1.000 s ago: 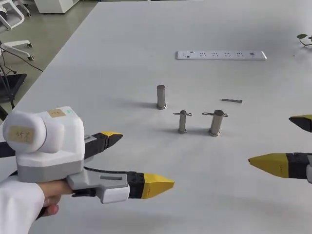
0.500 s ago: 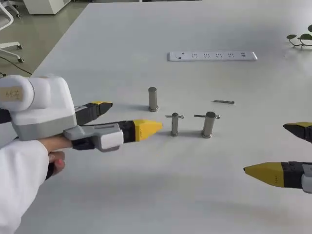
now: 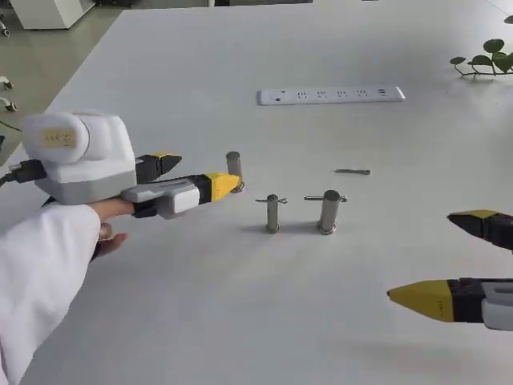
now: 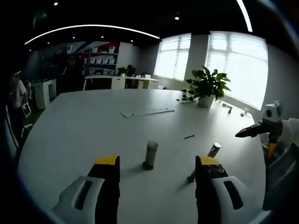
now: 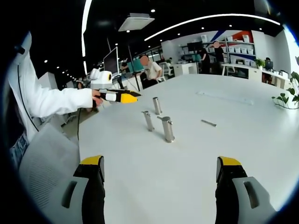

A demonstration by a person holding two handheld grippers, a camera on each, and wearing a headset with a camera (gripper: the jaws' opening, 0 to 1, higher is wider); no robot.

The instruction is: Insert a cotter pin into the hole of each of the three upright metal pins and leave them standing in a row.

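Left claw point(image 3: 204, 172): released, jaws wide apart, gripping nothing. It points at the bare pin point(image 4: 150, 155), which stands just ahead between the two jaw tips in the left gripper view.
Right claw point(image 3: 422, 257): released, jaws spread, empty. It is at the near right of the table point(image 3: 160, 48), well apart from the pins.
Bare pin: upright at the left end, slightly behind the other two.
Middle pin point(image 3: 272, 215): upright, a cotter pin point(image 3: 263, 200) crosswise through its top.
Right pin point(image 3: 329, 213): upright and thicker, a second cotter pin point(image 3: 314, 198) through its top.
Loose cotter pin point(image 3: 353, 172): flat on the table, behind the right pin.
Power strip point(image 3: 330, 95): farther back.
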